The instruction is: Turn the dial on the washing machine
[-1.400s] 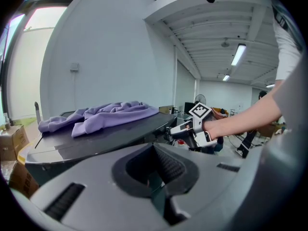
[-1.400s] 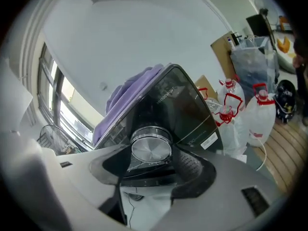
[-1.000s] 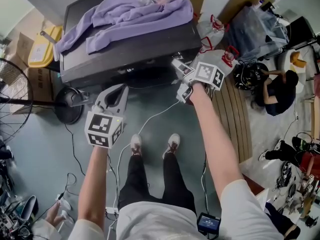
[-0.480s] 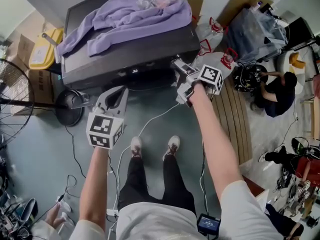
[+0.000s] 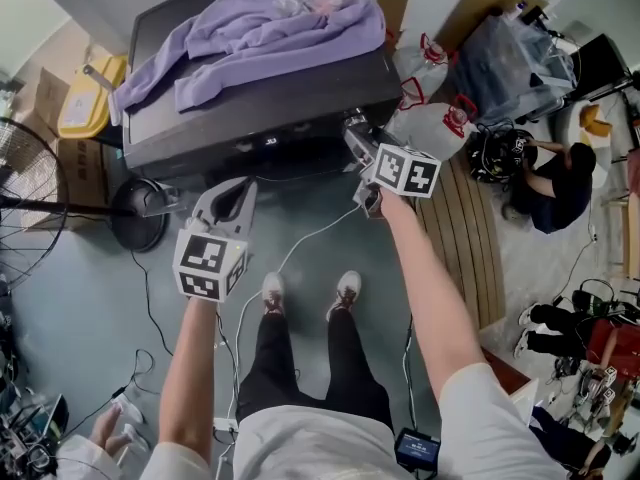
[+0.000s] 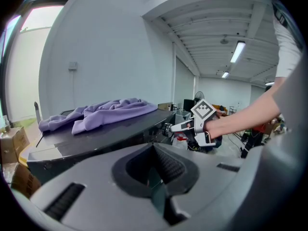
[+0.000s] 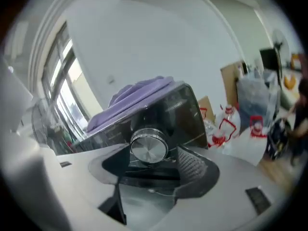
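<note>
The only clear markings are the black-and-white square patterns on the two marker cubes, one on the right gripper [image 7: 153, 154] and one on the left gripper [image 6: 154, 153]. A small lit readout [image 5: 270, 141] shows on the front panel of the washing machine [image 5: 330, 80], but it is too small to read, and so is the print around it.

The dial [image 7: 149, 147], a round brushed-metal knob, sits on the machine's dark front panel near its right corner. The right arm stretches forward, its forearm bare, and holds its gripper at that corner, tilted a little downward, with the patterned face of its cube [image 5: 405, 171] turned up toward the head camera. Its jaws have just been opening. They stand apart with the dial between them, one dark jaw on each side and a gap between each pad and the knob's rim.

The left arm also reaches forward but stops short of the machine, over the grey floor [image 5: 90, 298] and well apart from the panel. Its cube [image 5: 208, 263] sits just ahead of the hand. Its jaws meet at the tips with nothing between them.

A purple garment [image 5: 250, 33] lies crumpled across the machine's flat top.
</note>
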